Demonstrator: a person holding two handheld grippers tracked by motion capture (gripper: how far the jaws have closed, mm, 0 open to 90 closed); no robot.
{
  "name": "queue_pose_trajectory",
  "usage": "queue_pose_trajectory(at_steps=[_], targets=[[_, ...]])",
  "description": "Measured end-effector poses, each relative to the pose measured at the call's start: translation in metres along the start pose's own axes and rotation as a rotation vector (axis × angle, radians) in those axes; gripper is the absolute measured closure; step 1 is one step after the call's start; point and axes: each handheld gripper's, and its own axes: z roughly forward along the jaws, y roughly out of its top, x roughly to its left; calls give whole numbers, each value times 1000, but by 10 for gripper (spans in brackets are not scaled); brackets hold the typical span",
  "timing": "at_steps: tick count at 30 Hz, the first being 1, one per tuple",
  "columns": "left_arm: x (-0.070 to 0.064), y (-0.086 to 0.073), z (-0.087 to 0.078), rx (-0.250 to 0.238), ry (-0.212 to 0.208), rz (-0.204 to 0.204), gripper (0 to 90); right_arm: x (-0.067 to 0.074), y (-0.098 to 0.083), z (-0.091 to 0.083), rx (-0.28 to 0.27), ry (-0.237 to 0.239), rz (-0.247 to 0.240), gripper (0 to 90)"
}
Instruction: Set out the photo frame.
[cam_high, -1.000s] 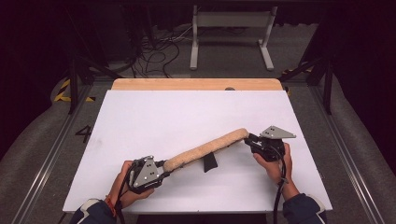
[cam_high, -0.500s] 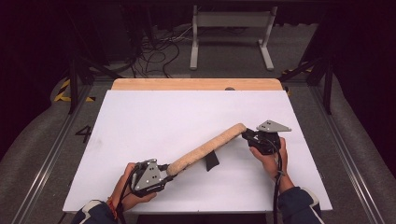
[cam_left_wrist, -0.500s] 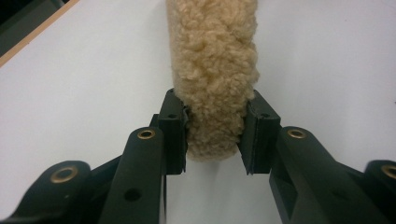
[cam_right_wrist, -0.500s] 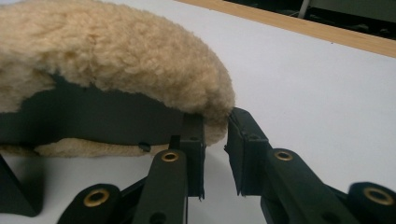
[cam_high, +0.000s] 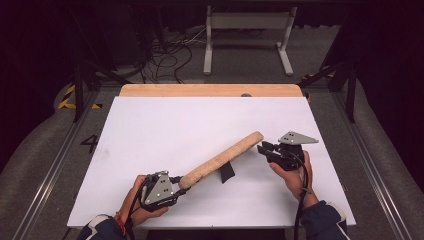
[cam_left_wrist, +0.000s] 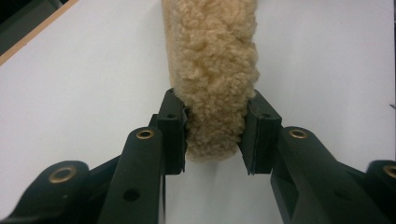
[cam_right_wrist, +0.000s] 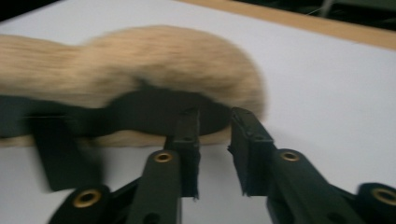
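Note:
A long tan fleece roll (cam_high: 222, 157) lies slantwise across the white table top (cam_high: 165, 125), with a black strap tab (cam_high: 227, 172) hanging under its middle. My left gripper (cam_high: 178, 182) is shut on its near end; in the left gripper view both pads press into the fleece roll (cam_left_wrist: 210, 60) at the left gripper (cam_left_wrist: 215, 135). My right gripper (cam_high: 261, 148) sits just beside the far end. Its jaws have just been opening, and the right gripper (cam_right_wrist: 214, 116) has nothing between its pads. Beyond them the fleece roll (cam_right_wrist: 177, 56) shows a black lining (cam_right_wrist: 154, 109), blurred.
A wooden strip (cam_high: 210, 90) borders the table's far edge. Behind it a metal stand (cam_high: 247, 35) and loose cables (cam_high: 165, 55) sit on the dark floor. Metal rails (cam_high: 55, 165) run along both sides of the table.
The right gripper held the far end of the fleece roll, then let go and opened; it now sits just off that end. The left gripper has kept its grip in place.

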Motion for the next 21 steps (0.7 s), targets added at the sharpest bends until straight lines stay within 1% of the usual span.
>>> queue_pose_trajectory(at_steps=[2,4,6,8,10,12,13,14,15,17,18,21], targets=[[0,0,0,0,0,-1,657,9,4,-5,1,34,-16,659],[0,0,0,-1,-2,0,657,19,7,-9,-5,73,-1,631],[-1,0,0,-1,-5,-1,656,25,9,-9,-1,89,4,618],[-2,1,0,-8,-16,-5,656,32,10,-8,11,113,14,614],[-2,1,0,-13,-24,-4,656,37,11,-5,32,96,-2,627],[-2,1,0,-11,-28,-2,656,37,10,1,58,55,-29,672],[-2,1,0,-11,-28,-2,656,37,10,1,58,55,-29,672],[-2,1,0,-16,-33,-4,656,35,10,7,73,27,-33,710],[-4,1,1,-16,-37,-9,656,31,9,14,80,13,-28,752],[-4,2,1,-17,-46,7,656,25,8,24,83,-25,-22,800],[-6,2,1,-18,-49,9,657,23,8,28,81,-27,-15,805],[-11,5,3,-15,-46,32,657,19,9,35,80,-36,-27,817]])
